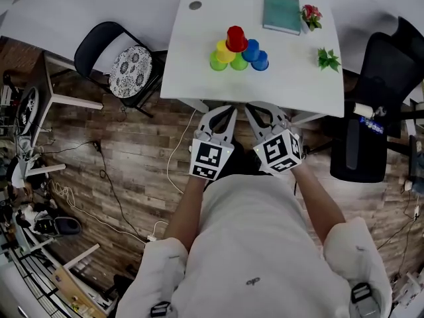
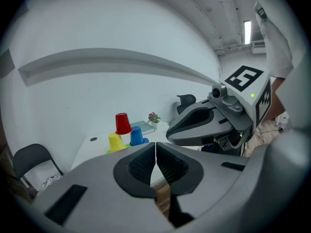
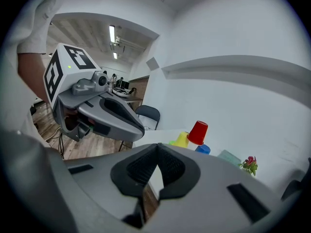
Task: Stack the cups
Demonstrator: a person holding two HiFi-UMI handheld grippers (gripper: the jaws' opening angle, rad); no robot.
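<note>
White counter [image 1: 192, 78] ahead of you carries the cups [image 1: 239, 61] near its middle, bunched in a small pyramid with a red cup [image 1: 236, 38] on top. Your left tool [image 1: 223, 113] and right tool [image 1: 257, 113] sit side by side at the counter's near edge, both pinched closed and empty. The cups lie straight ahead, about equally far from each.

White table [image 1: 298, 85] against plain white wall [image 2: 107, 28]. Wood-plank floor [image 1: 132, 151], cables [image 1: 109, 184] trailing across it. Black folding chair [image 1: 89, 52] with patterned round cushion [image 1: 130, 70] at table's left end in head view, black office chair [image 1: 391, 65] at right end. Ceiling strip lights [image 2: 247, 31] on.
</note>
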